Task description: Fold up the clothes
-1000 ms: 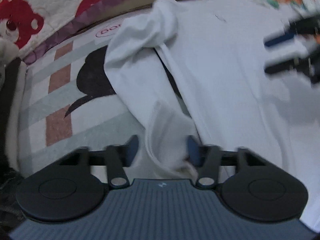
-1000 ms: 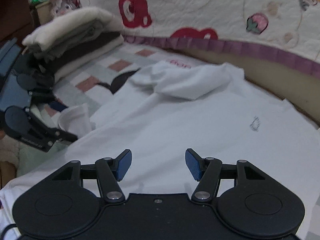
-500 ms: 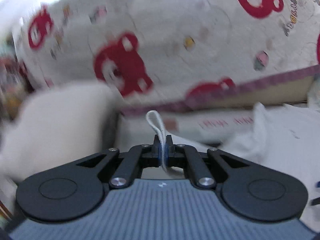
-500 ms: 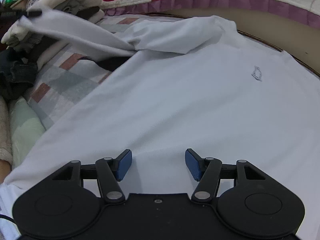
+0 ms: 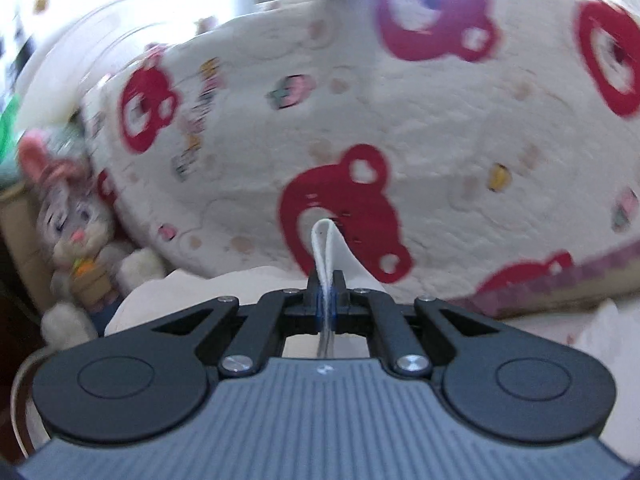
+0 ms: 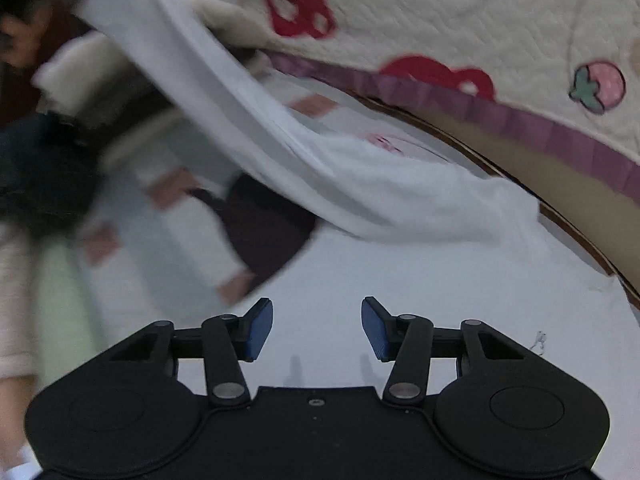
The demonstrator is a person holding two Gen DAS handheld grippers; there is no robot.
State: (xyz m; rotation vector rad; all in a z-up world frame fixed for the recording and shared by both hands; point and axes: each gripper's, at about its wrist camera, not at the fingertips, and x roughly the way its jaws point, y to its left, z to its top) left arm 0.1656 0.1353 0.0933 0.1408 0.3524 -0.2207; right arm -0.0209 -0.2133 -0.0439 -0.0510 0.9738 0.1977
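A white long-sleeved shirt (image 6: pixel 460 280) lies spread on the bed. Its sleeve (image 6: pixel 224 112) is stretched up and to the left, off the bed, toward the upper left corner of the right wrist view. My left gripper (image 5: pixel 327 300) is shut on the sleeve's cuff (image 5: pixel 325 244), whose hem loops out above the pads. In the right wrist view my right gripper (image 6: pixel 317 326) hangs open just above the shirt's body, with nothing between its blue pads (image 6: pixel 258 330).
A quilt with red bears (image 5: pixel 400 140) stands behind the bed, edged by a purple band (image 6: pixel 500 116). A plush rabbit (image 5: pixel 76 232) sits at the left. Folded clothes (image 6: pixel 76 76) are stacked at the left of the bed. A checked sheet (image 6: pixel 160 232) covers the mattress.
The left gripper closed on the sleeve cuff and lifted it up and leftward, stretching the sleeve taut. The right gripper stayed open and shifted forward over the shirt's body.
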